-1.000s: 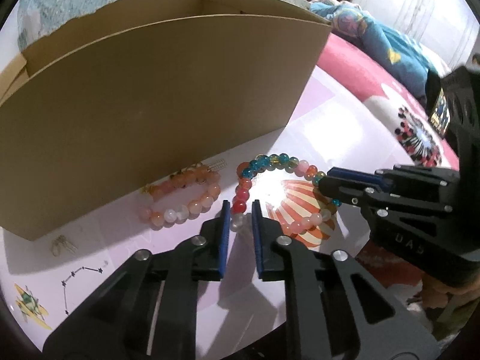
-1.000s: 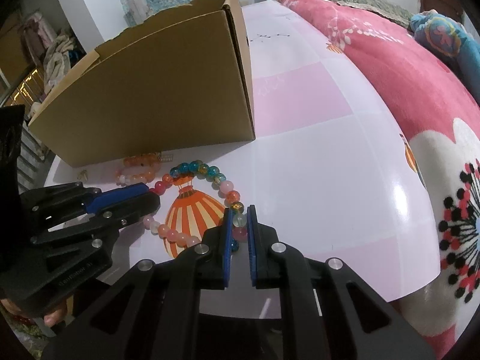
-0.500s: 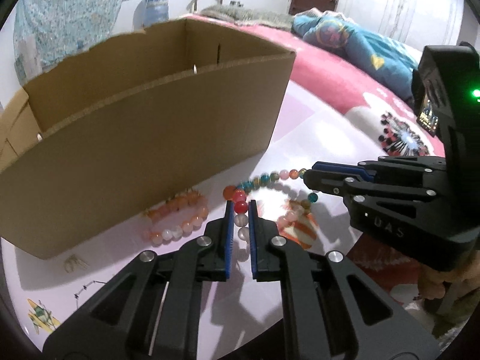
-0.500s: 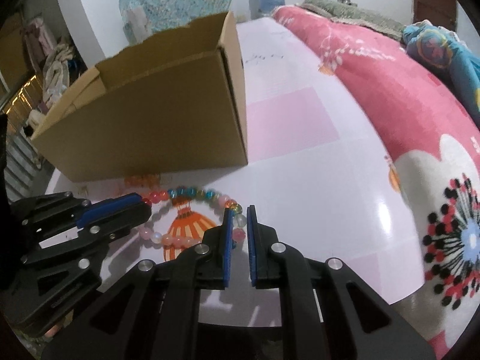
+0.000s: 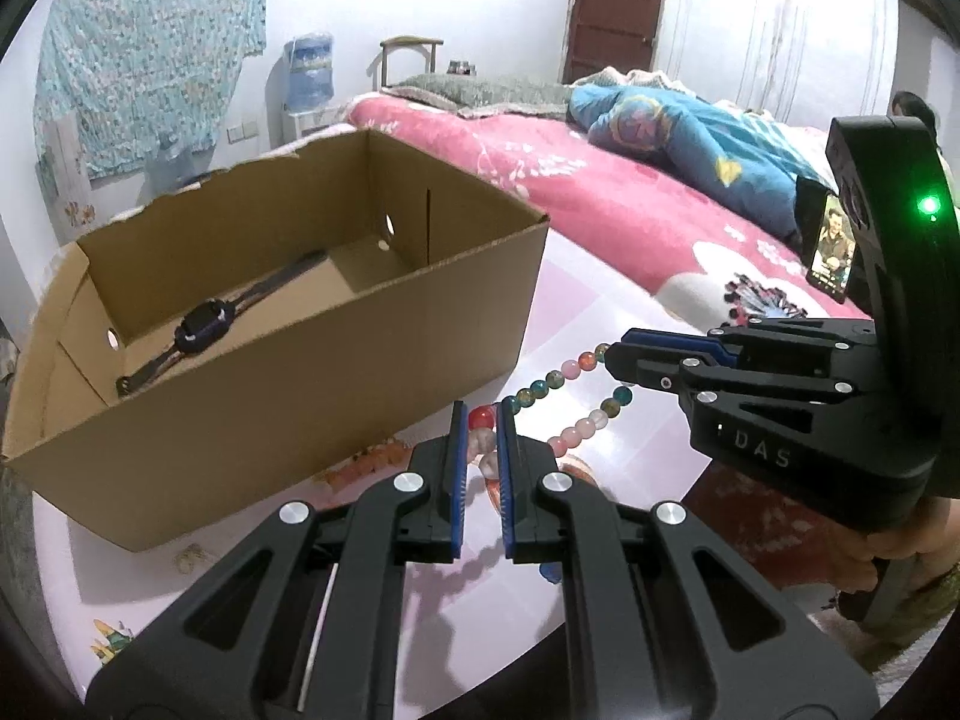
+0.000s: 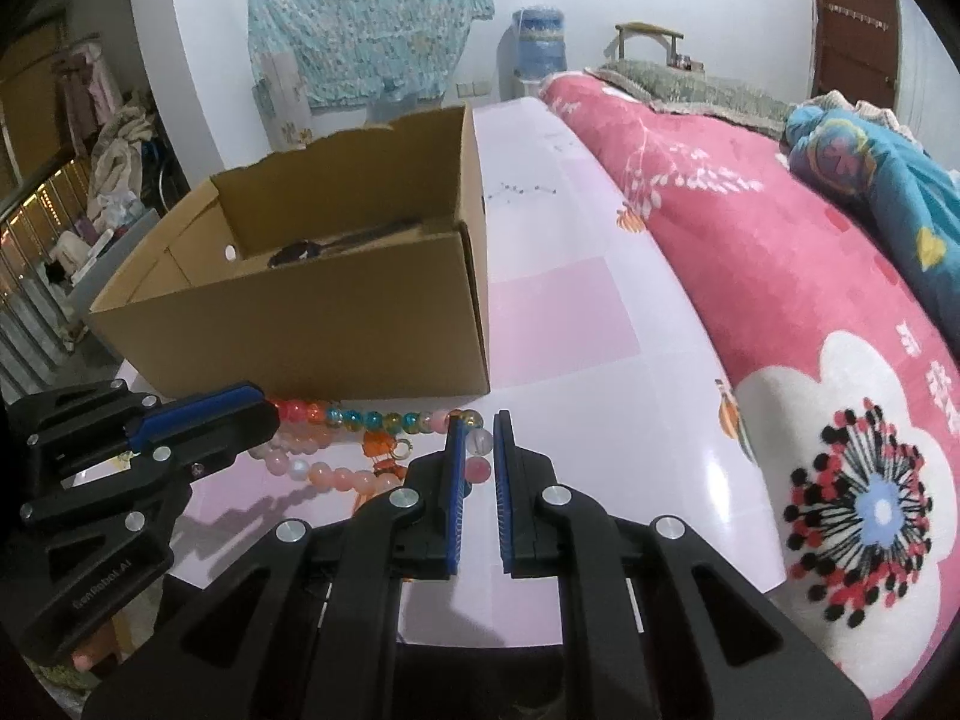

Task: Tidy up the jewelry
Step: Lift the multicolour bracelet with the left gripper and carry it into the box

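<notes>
A multicoloured bead necklace (image 5: 561,387) hangs stretched between my two grippers, lifted above the white table. My left gripper (image 5: 478,420) is shut on its red and pale beads. My right gripper (image 6: 478,429) is shut on its clear and pink beads, and it also shows in the left wrist view (image 5: 624,360). The necklace also shows in the right wrist view (image 6: 366,419). An open cardboard box (image 5: 288,348) stands just behind; a dark wristwatch (image 5: 201,327) lies inside it. An orange and pink bead bracelet (image 6: 336,474) lies on the table below.
A small metal earring (image 5: 189,558) lies on the table by the box's near wall. A pink flowered bed (image 6: 780,276) runs along the table's right side. The table's front edge is close below my grippers.
Both grippers have risen with the necklace, lifting it off the table. The box's inside and the watch have come into view.
</notes>
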